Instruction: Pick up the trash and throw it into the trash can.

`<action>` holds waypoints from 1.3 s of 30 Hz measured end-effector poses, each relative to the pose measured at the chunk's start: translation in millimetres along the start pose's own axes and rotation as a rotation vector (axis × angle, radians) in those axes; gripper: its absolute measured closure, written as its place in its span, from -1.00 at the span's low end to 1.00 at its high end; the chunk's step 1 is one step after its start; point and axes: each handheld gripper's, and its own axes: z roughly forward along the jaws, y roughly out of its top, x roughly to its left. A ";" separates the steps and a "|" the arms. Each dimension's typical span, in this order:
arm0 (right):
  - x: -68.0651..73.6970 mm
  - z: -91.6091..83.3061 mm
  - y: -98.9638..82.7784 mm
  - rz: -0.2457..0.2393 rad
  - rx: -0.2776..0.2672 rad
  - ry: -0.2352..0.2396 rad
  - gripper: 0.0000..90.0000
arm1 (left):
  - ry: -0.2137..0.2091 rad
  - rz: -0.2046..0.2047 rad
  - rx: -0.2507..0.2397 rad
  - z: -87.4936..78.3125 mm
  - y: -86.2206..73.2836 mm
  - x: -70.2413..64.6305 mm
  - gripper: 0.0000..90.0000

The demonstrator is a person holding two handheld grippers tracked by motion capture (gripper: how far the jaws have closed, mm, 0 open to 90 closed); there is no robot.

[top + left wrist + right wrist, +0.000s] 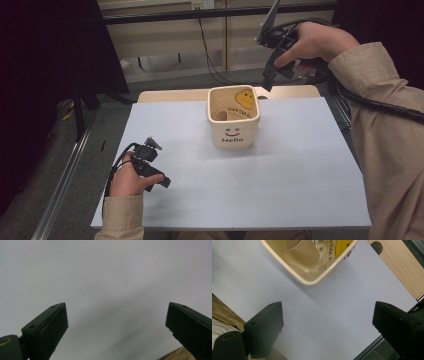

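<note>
A cream square bin [233, 125] with a smile and "Hello" on its front stands mid-table. Inside it lie a paper cup [295, 245] and a clear packet with a yellow smiley [245, 97]. My right gripper [266, 81] hangs in the air above the bin's far right corner and points down; its jaws stand open with nothing between them [328, 325], and the bin's rim [312, 281] lies ahead of them. My left gripper [161, 180] rests low over the mat near the front left, open and empty [116, 325].
A pale blue-grey mat [300, 165] covers a wooden table [170, 95] that has a round hole [377, 246] near its back edge. A metal rail [65, 185] runs along the floor at the left. Cables hang behind the table.
</note>
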 end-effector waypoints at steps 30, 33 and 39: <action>-3.2 28.1 -78.4 -0.024 0.011 0.012 -0.80 | 0.000 0.008 0.008 -1.2 -2.7 -0.7 -0.91; -1.1 35.3 -83.7 -0.024 0.014 0.021 -0.80 | 0.008 -0.006 -0.005 -0.4 -2.4 -2.6 -0.91; 4.2 46.7 -95.2 -0.054 0.010 0.022 -0.80 | 0.011 -0.006 -0.011 0.0 -2.1 -2.3 -0.92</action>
